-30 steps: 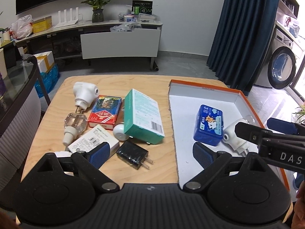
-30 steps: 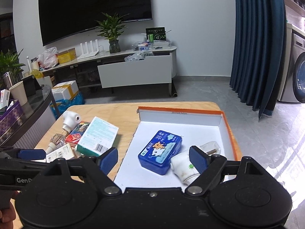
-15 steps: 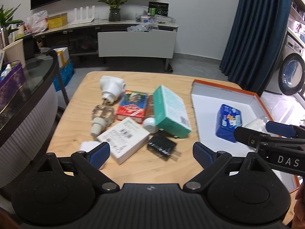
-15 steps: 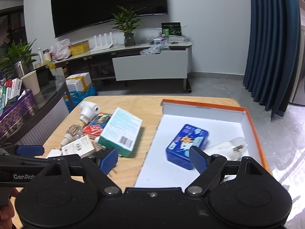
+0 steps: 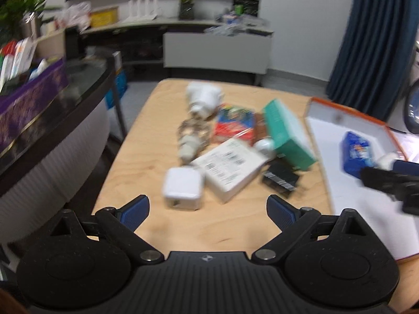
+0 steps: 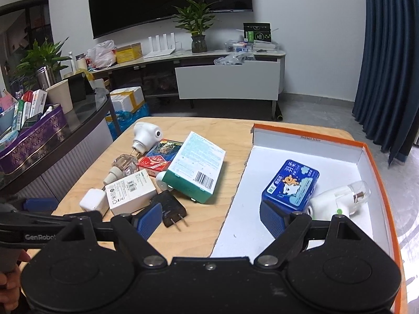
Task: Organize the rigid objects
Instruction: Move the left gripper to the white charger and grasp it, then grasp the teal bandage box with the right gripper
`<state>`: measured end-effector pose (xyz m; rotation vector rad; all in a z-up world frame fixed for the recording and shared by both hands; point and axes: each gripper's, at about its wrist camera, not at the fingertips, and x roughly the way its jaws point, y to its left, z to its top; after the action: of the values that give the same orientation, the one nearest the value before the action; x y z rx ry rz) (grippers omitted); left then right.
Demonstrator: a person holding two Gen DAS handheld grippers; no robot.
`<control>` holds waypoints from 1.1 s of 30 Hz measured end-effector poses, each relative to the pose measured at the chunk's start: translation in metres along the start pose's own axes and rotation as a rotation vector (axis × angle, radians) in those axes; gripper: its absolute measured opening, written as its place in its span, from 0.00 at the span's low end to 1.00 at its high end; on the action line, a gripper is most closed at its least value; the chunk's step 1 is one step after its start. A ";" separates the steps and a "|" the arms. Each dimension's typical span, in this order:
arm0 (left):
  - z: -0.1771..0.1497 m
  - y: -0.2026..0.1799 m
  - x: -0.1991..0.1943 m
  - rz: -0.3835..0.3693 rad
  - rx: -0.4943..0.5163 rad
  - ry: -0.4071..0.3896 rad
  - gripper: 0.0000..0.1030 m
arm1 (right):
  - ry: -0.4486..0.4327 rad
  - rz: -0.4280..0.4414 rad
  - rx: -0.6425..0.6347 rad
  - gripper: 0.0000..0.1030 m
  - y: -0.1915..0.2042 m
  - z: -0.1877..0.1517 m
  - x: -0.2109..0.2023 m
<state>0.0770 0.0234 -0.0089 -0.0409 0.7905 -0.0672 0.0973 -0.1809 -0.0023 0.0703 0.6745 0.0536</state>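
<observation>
Both my grippers are spread wide with nothing in them right now. The left gripper (image 5: 208,210) sits low in the frame over the bare near edge of the wooden table (image 5: 146,157), and the right gripper (image 6: 209,221) straddles the seam between table and box, one blue pad over wood and the other over the white floor.

Nearest to the left one is the small white charger cube (image 5: 182,186), dead centre just above the pads, so my guess is that's the next grab. It's touching the white labelled box (image 6: 131,192), which might get nudged if I close sloppily. The black plug adapter (image 6: 170,208) lies just above the right gripper's left pad with its prongs pointing toward me, flat and easy to pinch.

Middle of the frame is the rest of the pile, all jammed together: the teal box (image 6: 195,167) lying tilted on its neighbours, the red card pack (image 6: 158,158), a clear glass bottle (image 6: 123,166) and a white plug-in device (image 6: 144,136) at the top.

On the right, the orange-rimmed box (image 6: 377,162) is where stuff goes. The blue tin (image 6: 290,185) and a white plug-in with a clear bulb (image 6: 340,200) are already in there, touching, pushed to the right side, which leaves the left half of the floor open.

The left view is pretty blurry, so I'm going by the right view for details.
</observation>
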 end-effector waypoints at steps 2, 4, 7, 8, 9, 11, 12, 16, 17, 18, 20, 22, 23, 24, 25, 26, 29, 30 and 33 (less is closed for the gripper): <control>-0.002 0.011 0.008 0.018 -0.018 0.009 0.96 | 0.005 0.006 0.013 0.93 -0.002 -0.001 0.001; -0.001 0.018 0.016 0.034 -0.019 0.012 0.96 | 0.009 0.006 0.014 0.93 -0.001 -0.003 0.003; 0.003 0.023 0.028 0.050 -0.016 0.007 0.96 | 0.015 0.006 0.015 0.93 -0.001 -0.004 0.005; 0.004 0.024 0.031 0.054 -0.012 0.004 0.96 | 0.018 0.006 0.017 0.93 -0.002 -0.004 0.006; 0.006 0.025 0.035 0.062 -0.007 0.002 0.95 | 0.019 0.006 0.018 0.93 -0.001 -0.005 0.007; 0.008 0.027 0.042 0.071 0.004 0.001 0.93 | 0.022 0.006 0.014 0.93 -0.001 -0.004 0.008; 0.009 0.029 0.044 0.072 0.007 0.000 0.89 | 0.024 0.005 0.011 0.93 -0.001 -0.004 0.009; 0.011 0.034 0.052 0.027 0.007 0.010 0.70 | 0.037 0.003 0.013 0.93 -0.001 -0.006 0.015; 0.011 0.033 0.053 0.011 0.016 0.012 0.64 | 0.041 0.003 0.015 0.93 -0.001 -0.006 0.017; 0.009 0.031 0.054 -0.001 0.030 0.010 0.56 | 0.046 0.003 0.016 0.93 0.000 -0.006 0.019; 0.007 0.027 0.053 -0.022 0.056 -0.003 0.41 | 0.057 0.008 0.015 0.93 0.002 -0.006 0.025; 0.006 0.025 0.050 -0.032 0.057 -0.006 0.41 | 0.068 0.016 0.016 0.93 0.004 -0.005 0.031; 0.005 0.025 0.050 -0.044 0.051 -0.007 0.41 | 0.073 0.025 0.021 0.93 0.005 -0.004 0.035; 0.004 0.025 0.050 -0.048 0.046 -0.009 0.41 | 0.080 0.037 0.032 0.93 0.005 -0.002 0.038; 0.003 0.026 0.049 -0.045 0.043 -0.009 0.41 | 0.082 0.049 0.044 0.93 0.005 0.001 0.042; 0.003 0.027 0.049 -0.044 0.036 -0.010 0.41 | 0.081 0.065 0.057 0.94 0.005 0.005 0.046; 0.005 0.034 0.047 -0.059 0.000 -0.018 0.41 | 0.083 0.118 0.108 0.94 0.003 0.022 0.061; 0.005 0.035 0.045 -0.058 0.000 -0.026 0.41 | 0.085 0.137 0.138 0.94 0.000 0.028 0.068; 0.007 0.038 0.042 -0.059 -0.003 -0.048 0.41 | 0.108 0.167 0.237 0.96 -0.010 0.043 0.093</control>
<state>0.1130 0.0578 -0.0357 -0.0684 0.7415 -0.1208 0.1973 -0.1866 -0.0273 0.3535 0.7799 0.1388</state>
